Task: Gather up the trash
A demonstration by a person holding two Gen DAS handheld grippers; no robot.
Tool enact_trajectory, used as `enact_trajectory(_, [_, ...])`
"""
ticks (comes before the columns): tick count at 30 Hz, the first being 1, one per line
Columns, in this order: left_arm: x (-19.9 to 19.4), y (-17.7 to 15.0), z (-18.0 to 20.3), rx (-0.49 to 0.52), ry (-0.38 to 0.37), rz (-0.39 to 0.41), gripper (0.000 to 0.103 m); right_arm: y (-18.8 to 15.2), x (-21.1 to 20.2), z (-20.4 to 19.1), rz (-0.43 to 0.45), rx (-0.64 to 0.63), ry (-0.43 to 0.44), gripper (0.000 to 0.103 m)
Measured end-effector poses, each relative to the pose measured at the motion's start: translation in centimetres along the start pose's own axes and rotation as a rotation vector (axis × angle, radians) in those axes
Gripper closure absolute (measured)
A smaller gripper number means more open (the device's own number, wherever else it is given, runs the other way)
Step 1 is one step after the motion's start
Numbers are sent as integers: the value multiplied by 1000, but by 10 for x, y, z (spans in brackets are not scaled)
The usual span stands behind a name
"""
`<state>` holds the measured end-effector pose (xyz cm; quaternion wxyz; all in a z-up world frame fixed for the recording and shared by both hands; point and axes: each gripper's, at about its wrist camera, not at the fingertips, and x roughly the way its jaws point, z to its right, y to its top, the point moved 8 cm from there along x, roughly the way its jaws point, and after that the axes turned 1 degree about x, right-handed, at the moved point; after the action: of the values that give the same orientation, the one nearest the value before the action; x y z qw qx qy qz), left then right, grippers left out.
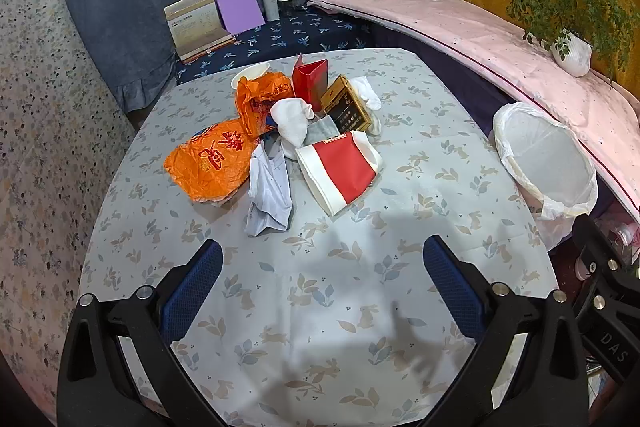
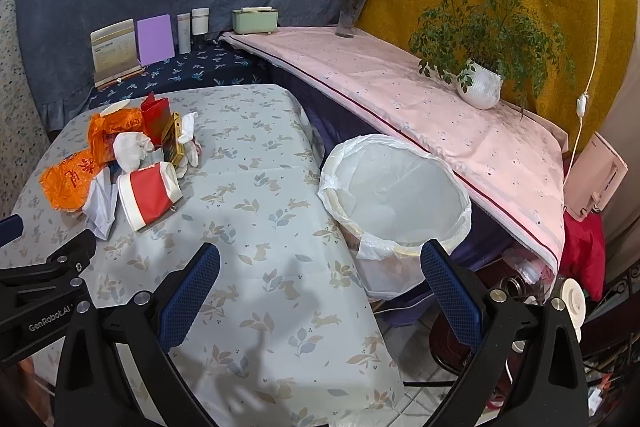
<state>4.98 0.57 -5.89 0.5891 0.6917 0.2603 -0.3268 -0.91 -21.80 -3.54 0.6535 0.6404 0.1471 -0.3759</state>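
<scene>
A pile of trash lies at the far middle of the table (image 1: pixel 320 307): an orange plastic bag (image 1: pixel 208 163), crumpled white paper (image 1: pixel 270 187), a red-and-white carton (image 1: pixel 340 169), a white tissue wad (image 1: pixel 292 121), a gold-and-black box (image 1: pixel 348 107) and a red box (image 1: pixel 310 79). The carton (image 2: pixel 150 197) and orange bag (image 2: pixel 70 179) also show in the right wrist view. A bin with a white liner (image 1: pixel 548 163) stands off the table's right edge (image 2: pixel 394 195). My left gripper (image 1: pixel 322 281) is open and empty, short of the pile. My right gripper (image 2: pixel 320 285) is open and empty, near the bin.
A pink-covered shelf (image 2: pixel 400 83) runs behind the bin, with a potted plant (image 2: pixel 480 87), a flower vase (image 2: pixel 348 11) and a green box (image 2: pixel 256 21). Cards and jars stand on a dark blue cloth (image 1: pixel 288 35) behind the table. A white bowl (image 1: pixel 250 73) sits behind the pile.
</scene>
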Motion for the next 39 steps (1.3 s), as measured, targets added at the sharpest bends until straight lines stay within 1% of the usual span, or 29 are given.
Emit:
enact_trajectory(5, [-2, 1, 0, 2, 3, 9, 7, 2, -2, 1, 9, -5, -20, 7])
enact_trajectory(13, [-4, 2, 1, 5, 5, 17, 7, 3, -5, -1, 25, -7, -19, 7])
enact_trajectory(30, [-2, -1, -1, 5, 6, 9, 7, 3, -6, -6, 19, 4, 24, 7])
enact_trajectory(39, [-2, -5, -1, 1, -26, -5, 7, 2, -6, -6, 14, 12, 34, 7])
